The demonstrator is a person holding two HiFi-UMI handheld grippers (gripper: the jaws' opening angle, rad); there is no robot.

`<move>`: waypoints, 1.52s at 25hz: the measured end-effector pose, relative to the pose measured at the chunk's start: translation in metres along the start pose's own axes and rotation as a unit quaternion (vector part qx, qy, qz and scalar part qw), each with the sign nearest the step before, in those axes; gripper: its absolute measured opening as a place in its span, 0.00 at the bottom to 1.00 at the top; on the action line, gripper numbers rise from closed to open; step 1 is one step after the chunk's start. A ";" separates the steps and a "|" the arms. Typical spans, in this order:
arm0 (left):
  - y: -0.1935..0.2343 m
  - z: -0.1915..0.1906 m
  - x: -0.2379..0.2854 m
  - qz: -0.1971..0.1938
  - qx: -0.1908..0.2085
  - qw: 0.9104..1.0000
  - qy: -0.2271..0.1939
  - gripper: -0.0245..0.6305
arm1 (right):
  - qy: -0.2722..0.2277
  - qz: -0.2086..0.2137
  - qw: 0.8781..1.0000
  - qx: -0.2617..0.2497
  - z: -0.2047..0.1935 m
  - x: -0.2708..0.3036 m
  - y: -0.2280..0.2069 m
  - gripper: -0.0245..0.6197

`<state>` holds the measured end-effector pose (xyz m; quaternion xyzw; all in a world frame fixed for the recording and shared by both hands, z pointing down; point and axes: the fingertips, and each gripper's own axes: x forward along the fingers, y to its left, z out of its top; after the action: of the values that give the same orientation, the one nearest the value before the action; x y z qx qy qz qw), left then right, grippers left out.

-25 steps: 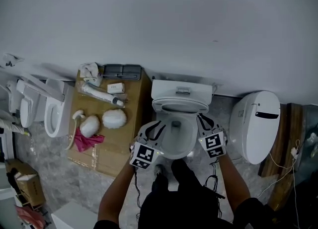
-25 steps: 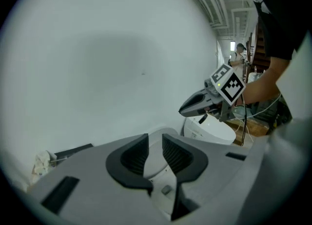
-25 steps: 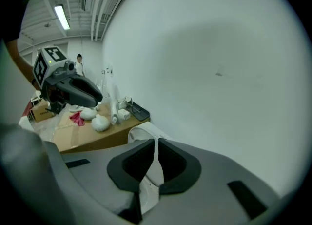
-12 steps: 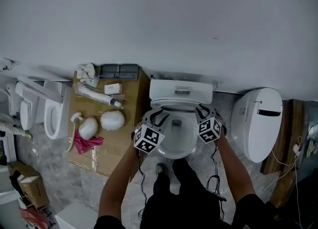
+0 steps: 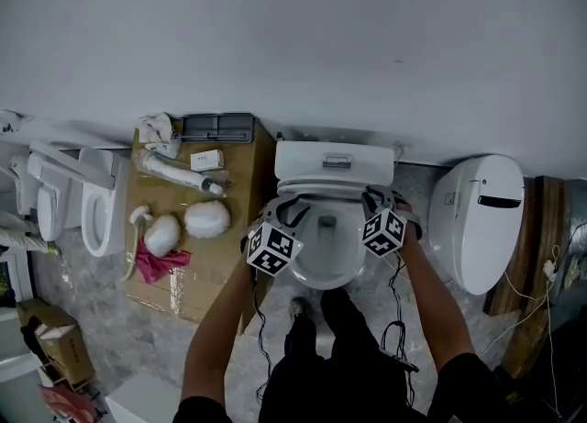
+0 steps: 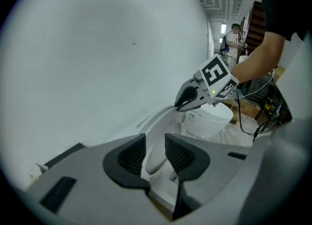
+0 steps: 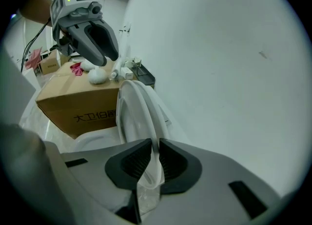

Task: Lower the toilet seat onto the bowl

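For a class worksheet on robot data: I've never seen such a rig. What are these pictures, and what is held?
A person holds a gripper in each hand. One picture comes from a head camera looking down; the others from cameras riding on each gripper. The fingers of the right gripper, which have just been opening, pinch the raised toilet seat at its edge. Those of the left gripper, also just opening, stand apart around its opposite edge. Beside the toilet, a cardboard box carries a pink cloth.

Grey floor (image 5: 83,293) — toilet (image 5: 332,166), cardboard box (image 5: 215,265), second toilet (image 5: 481,219) standing on it.
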<state>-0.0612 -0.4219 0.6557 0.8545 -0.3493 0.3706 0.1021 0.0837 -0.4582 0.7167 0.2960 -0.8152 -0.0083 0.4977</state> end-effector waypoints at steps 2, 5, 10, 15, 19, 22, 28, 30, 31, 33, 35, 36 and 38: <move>0.000 -0.005 0.003 -0.003 0.001 1.000 0.005 0.23 | -0.002 0.007 1.000 -0.004 -0.001 -0.004 0.006 0.15; -0.002 -0.017 0.012 -0.017 0.000 1.000 0.016 0.23 | -0.008 0.023 1.000 -0.012 -0.004 -0.010 0.016 0.14; -0.007 -0.036 0.027 -0.039 0.043 0.997 0.058 0.25 | -0.007 0.061 0.998 -0.025 -0.009 -0.019 0.033 0.14; -0.017 -0.051 0.033 -0.068 0.085 0.990 0.093 0.25 | -0.009 0.079 0.996 -0.031 -0.014 -0.028 0.050 0.14; -0.027 -0.064 0.031 -0.082 0.103 0.986 0.106 0.18 | -0.006 0.093 0.995 -0.034 -0.020 -0.034 0.067 0.15; -0.038 -0.072 0.025 -0.104 0.108 0.983 0.109 0.18 | -0.005 0.101 0.994 -0.031 -0.025 -0.039 0.079 0.15; -0.067 -0.099 0.011 -0.149 0.100 0.977 0.111 0.19 | 0.001 0.130 0.991 -0.030 -0.040 -0.050 0.117 0.16; -0.079 -0.109 0.007 -0.161 0.102 0.975 0.115 0.20 | 0.003 0.140 0.990 -0.031 -0.046 -0.053 0.131 0.16; -0.085 -0.114 0.005 -0.167 0.102 0.974 0.118 0.20 | 0.004 0.144 0.989 -0.033 -0.049 -0.055 0.138 0.17; -0.097 -0.124 0.002 -0.180 0.099 0.971 0.123 0.21 | 0.007 0.153 0.988 -0.033 -0.057 -0.058 0.151 0.17; -0.109 -0.137 -0.002 -0.191 0.101 0.968 0.129 0.23 | 0.011 0.166 0.985 -0.035 -0.064 -0.060 0.167 0.18; -0.115 -0.144 -0.004 -0.196 0.104 0.966 0.133 0.23 | 0.013 0.174 0.984 -0.037 -0.068 -0.061 0.176 0.19; -0.128 -0.158 -0.007 -0.204 0.108 0.963 0.137 0.24 | 0.020 0.188 0.981 -0.044 -0.078 -0.062 0.194 0.19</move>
<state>-0.0674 -0.2554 0.7732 0.8545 -0.1077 0.4913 0.1296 0.0755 -0.2457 0.7659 0.1153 -0.8449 0.0559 0.5194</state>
